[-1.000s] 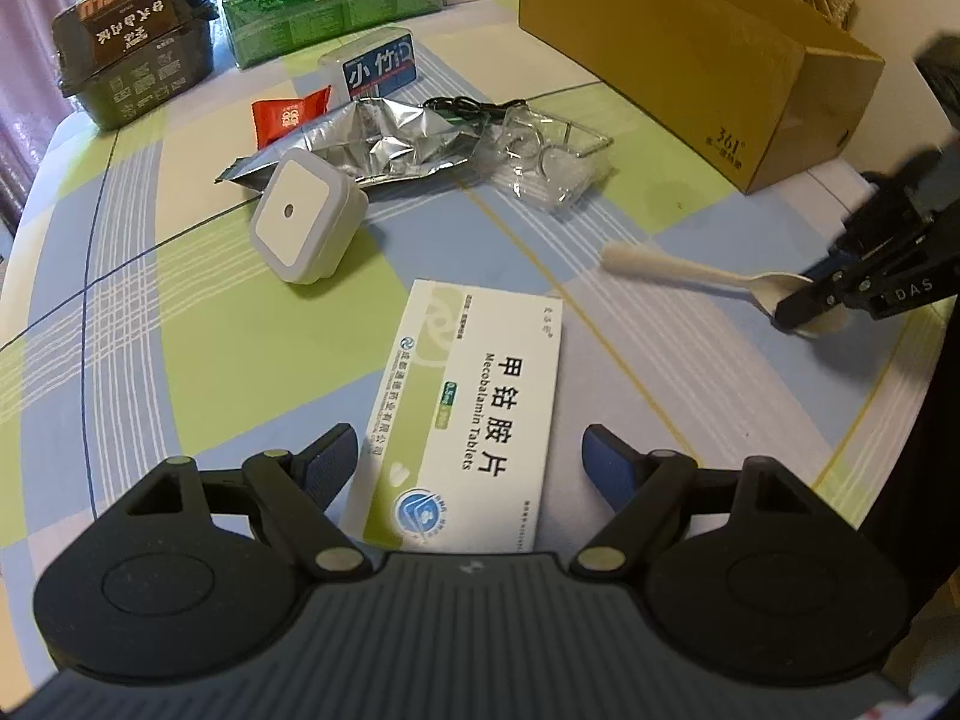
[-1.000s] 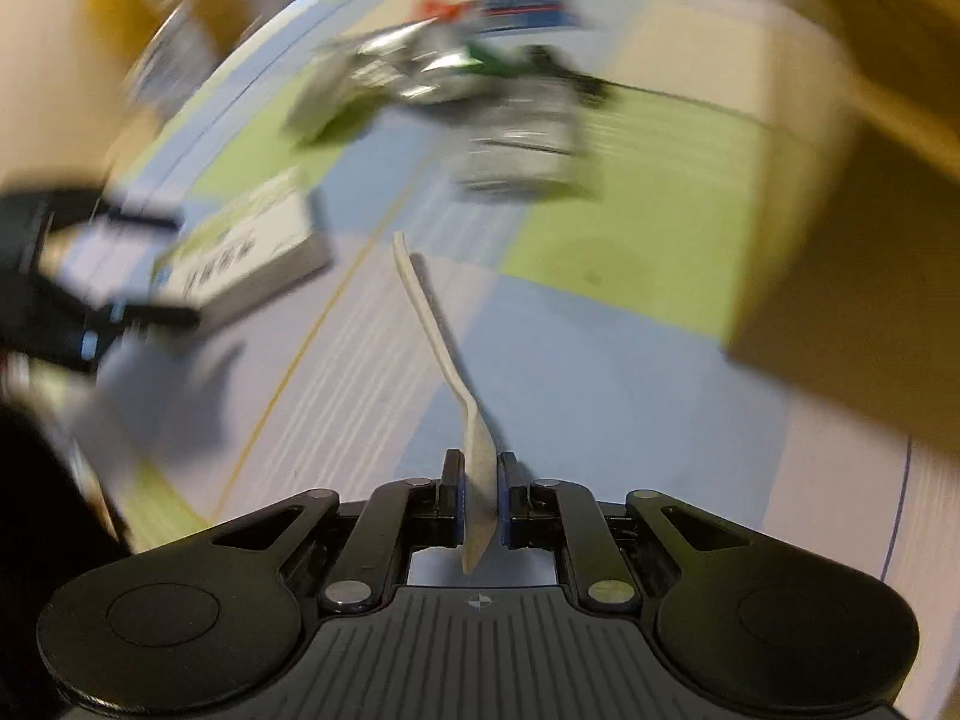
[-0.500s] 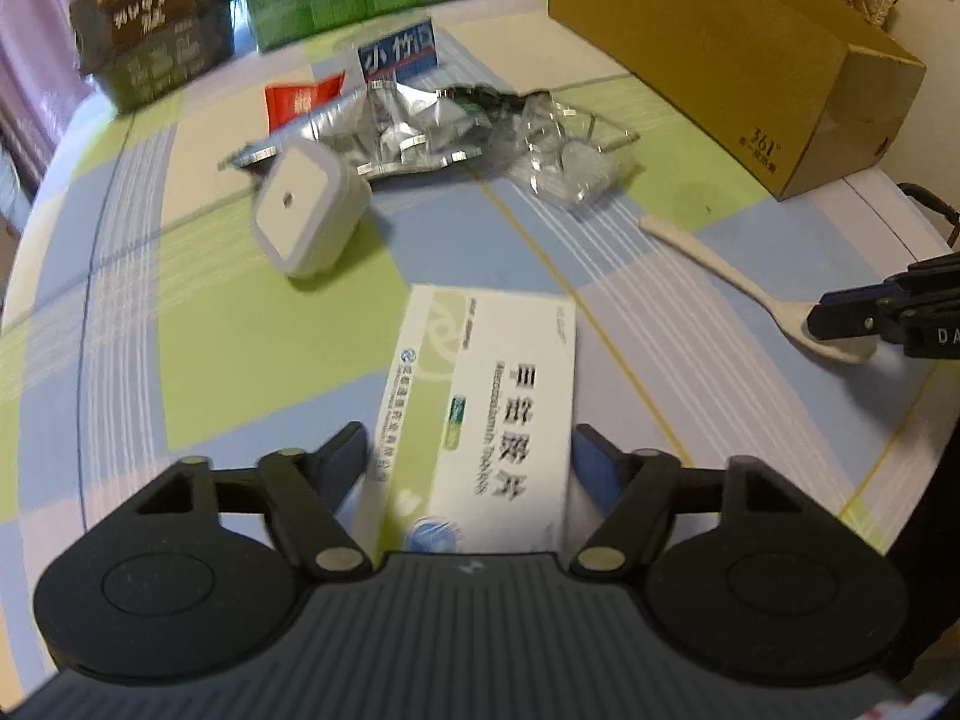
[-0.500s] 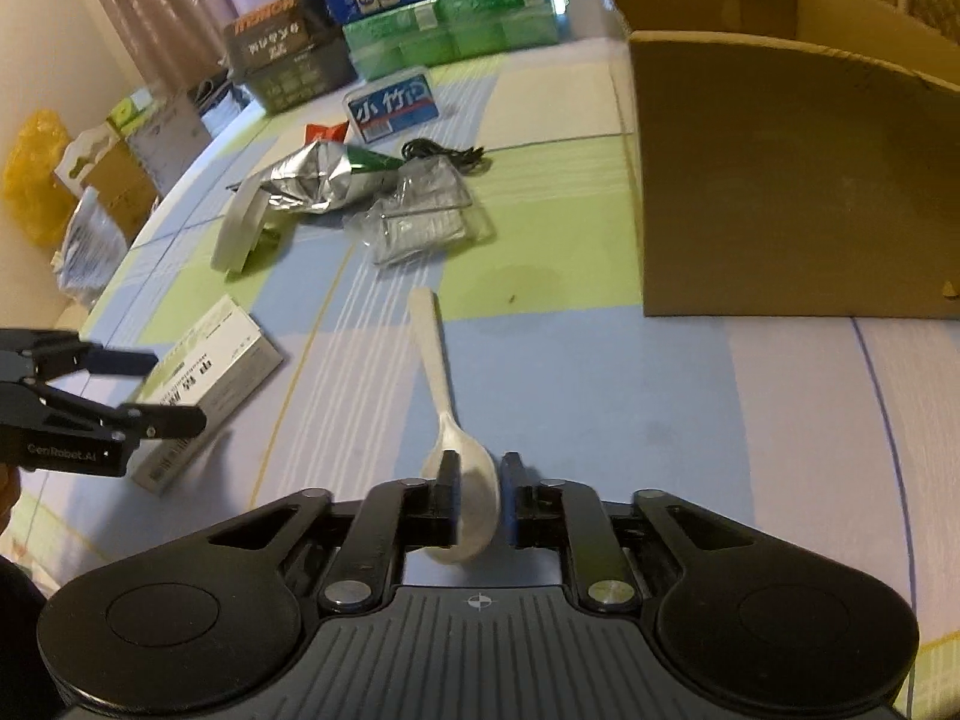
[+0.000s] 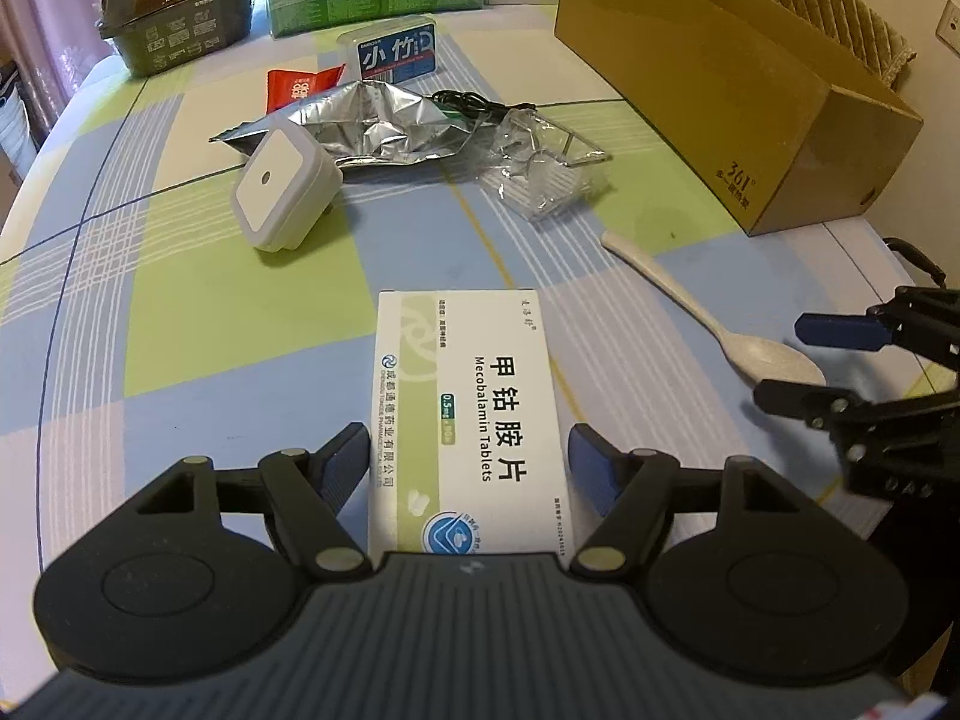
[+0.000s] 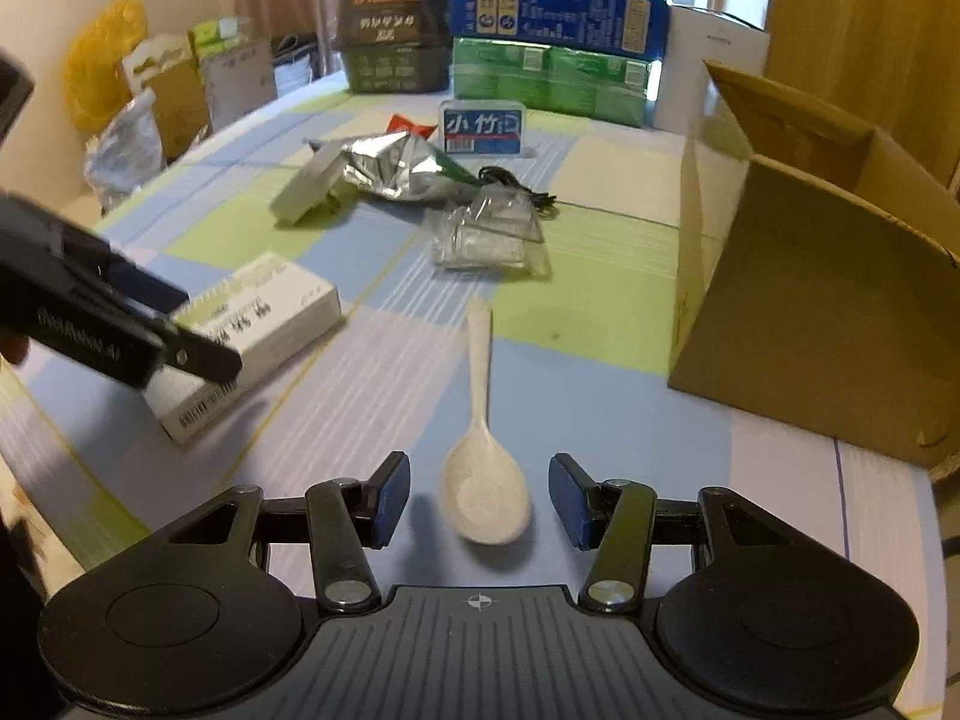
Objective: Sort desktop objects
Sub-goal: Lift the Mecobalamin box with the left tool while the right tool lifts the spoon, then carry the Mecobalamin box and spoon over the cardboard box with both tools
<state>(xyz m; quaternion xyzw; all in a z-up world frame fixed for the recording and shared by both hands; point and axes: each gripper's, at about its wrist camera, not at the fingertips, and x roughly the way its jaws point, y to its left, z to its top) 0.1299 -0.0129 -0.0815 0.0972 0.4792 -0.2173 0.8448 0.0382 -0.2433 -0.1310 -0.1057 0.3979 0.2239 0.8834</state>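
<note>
A white and green medicine box (image 5: 474,396) lies flat on the checked tablecloth. My left gripper (image 5: 467,450) is open, its blue pads on either side of the box's near end with a small gap on each side. A cream plastic spoon (image 6: 480,360) rests on the cloth, handle pointing away. Around its bowl my right gripper (image 6: 480,480) stands open, holding nothing. The left wrist view shows the spoon (image 5: 672,288) at the right with the right gripper (image 5: 792,357) at its bowl. The right wrist view shows the left gripper (image 6: 180,327) over the medicine box (image 6: 282,306).
An open cardboard box (image 5: 720,78) stands at the right. Behind the medicine box lie a white square night light (image 5: 282,192), a crumpled foil bag (image 5: 372,126), a clear plastic packet (image 5: 540,174), a black cable (image 5: 474,102), a red sachet (image 5: 294,87) and a blue box (image 5: 396,54).
My right gripper has gone from shut on the spoon's bowl to open, and the spoon now lies free on the cloth. The left gripper has moved in closer over the medicine box.
</note>
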